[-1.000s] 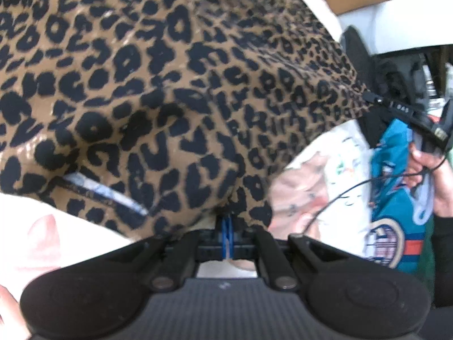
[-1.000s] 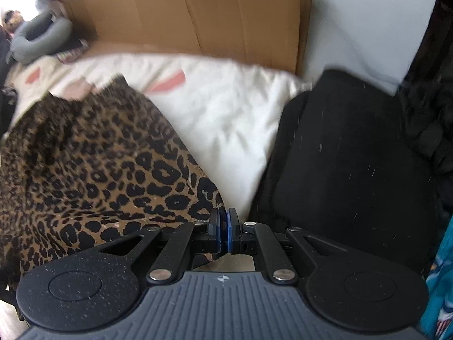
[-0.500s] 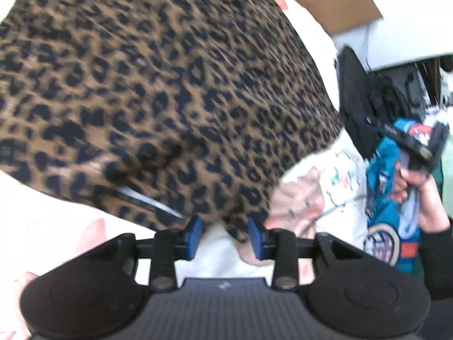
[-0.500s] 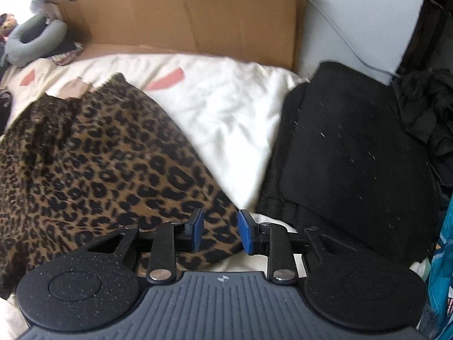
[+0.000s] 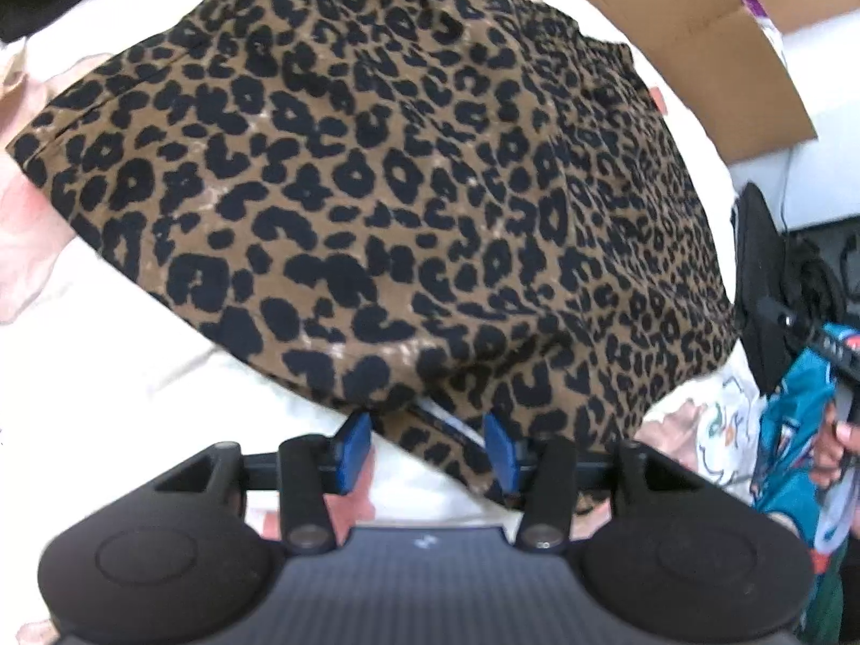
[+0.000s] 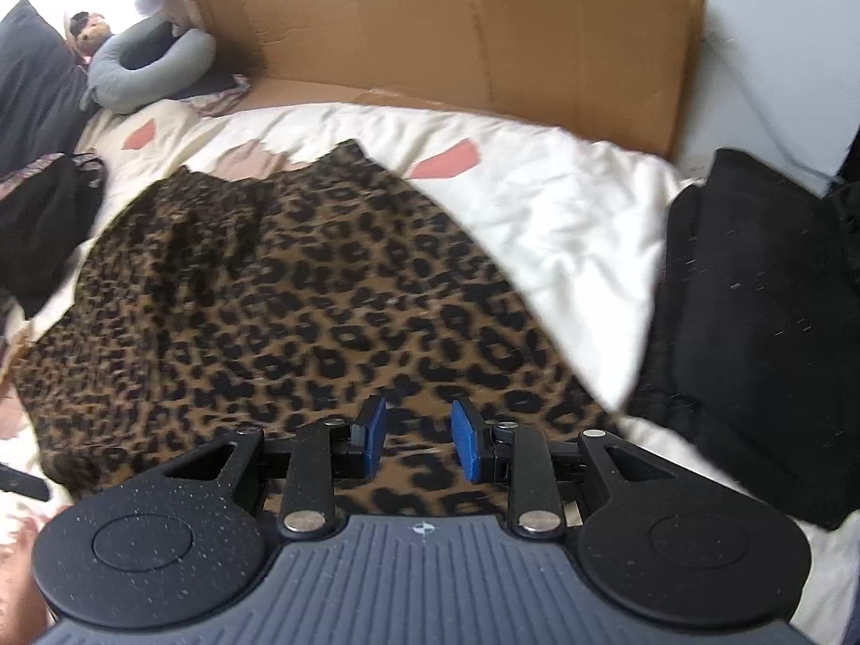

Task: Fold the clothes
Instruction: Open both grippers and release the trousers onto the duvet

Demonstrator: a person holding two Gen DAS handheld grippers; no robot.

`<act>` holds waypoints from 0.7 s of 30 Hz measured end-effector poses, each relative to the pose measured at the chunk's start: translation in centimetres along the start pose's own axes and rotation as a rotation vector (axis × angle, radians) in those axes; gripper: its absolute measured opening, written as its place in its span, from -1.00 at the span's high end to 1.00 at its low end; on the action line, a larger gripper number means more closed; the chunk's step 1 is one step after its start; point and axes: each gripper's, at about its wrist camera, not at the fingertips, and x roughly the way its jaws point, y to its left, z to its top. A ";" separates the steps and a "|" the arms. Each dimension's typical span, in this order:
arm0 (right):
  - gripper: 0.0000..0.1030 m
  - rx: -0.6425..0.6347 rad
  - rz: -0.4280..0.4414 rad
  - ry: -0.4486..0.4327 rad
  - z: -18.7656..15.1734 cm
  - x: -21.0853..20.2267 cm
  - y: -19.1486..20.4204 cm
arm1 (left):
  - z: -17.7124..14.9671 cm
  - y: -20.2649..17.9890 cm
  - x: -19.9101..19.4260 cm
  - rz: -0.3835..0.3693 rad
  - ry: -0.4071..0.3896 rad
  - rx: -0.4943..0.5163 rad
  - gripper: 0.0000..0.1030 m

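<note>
Bright daylight; white bedding overexposed (detail lost). Motion blur on leopard-print garment; strong fisheye edge distortion.

Both views low, close; shared leopard-print garment

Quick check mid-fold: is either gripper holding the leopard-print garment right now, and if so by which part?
Nothing is held. The left gripper and right gripper are both open over the near edge of the leopard-print garment, which lies on the white bedding.
</note>
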 end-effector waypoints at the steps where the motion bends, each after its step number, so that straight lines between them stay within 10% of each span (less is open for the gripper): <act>1: 0.34 -0.001 0.011 0.003 -0.1 0.1 0.4 | 0.1 0.3 0.0 0.001 -0.012 -0.001 0.04; 21: 0.34 -0.131 0.266 0.115 -2.8 2.7 11.4 | -0.4 -0.5 2.7 -0.174 -0.137 0.119 0.34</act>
